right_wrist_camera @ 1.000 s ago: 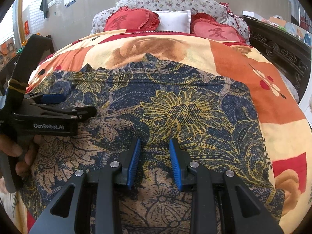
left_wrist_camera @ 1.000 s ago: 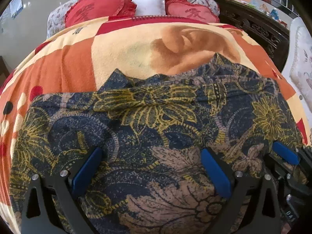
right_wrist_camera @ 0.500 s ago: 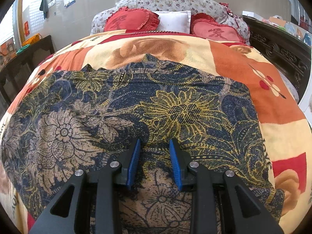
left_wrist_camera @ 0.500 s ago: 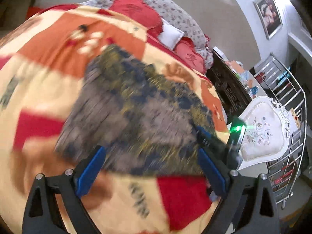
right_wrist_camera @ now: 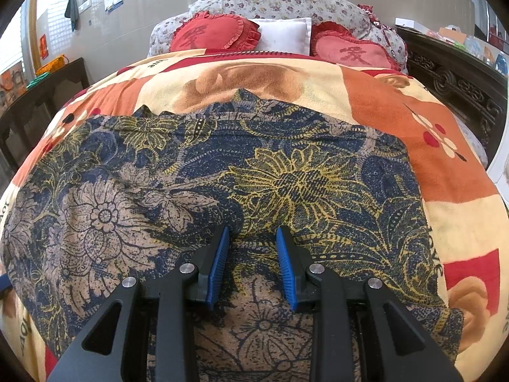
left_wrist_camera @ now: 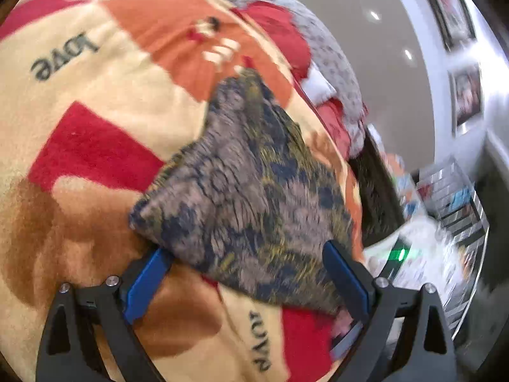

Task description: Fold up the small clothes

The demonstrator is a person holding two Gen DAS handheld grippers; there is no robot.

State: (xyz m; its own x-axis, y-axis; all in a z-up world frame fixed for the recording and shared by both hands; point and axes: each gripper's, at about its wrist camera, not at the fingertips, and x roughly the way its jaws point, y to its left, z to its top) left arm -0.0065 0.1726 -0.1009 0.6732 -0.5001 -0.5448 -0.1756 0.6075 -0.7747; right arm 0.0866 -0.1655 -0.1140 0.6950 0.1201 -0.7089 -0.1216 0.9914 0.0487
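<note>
Rightward, bare blanket (right_wrist_camera: pixel 451 146) borders the garment (right_wrist_camera: pixel 286 172) beneath parted right tongs (right_wrist_camera: pixel 253 264).

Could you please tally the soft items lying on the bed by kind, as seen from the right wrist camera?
Floral garment: 1
Red heart cushions: 2
White pillow: 1
Flowered bolster: 1
Patchwork blanket: 1
Total: 6

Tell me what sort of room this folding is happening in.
Most likely a home bedroom: the floral garment lies spread on a bed with a fleece blanket, two red heart cushions by a floral bolster, and a carved dark wooden bedside frame.
</note>
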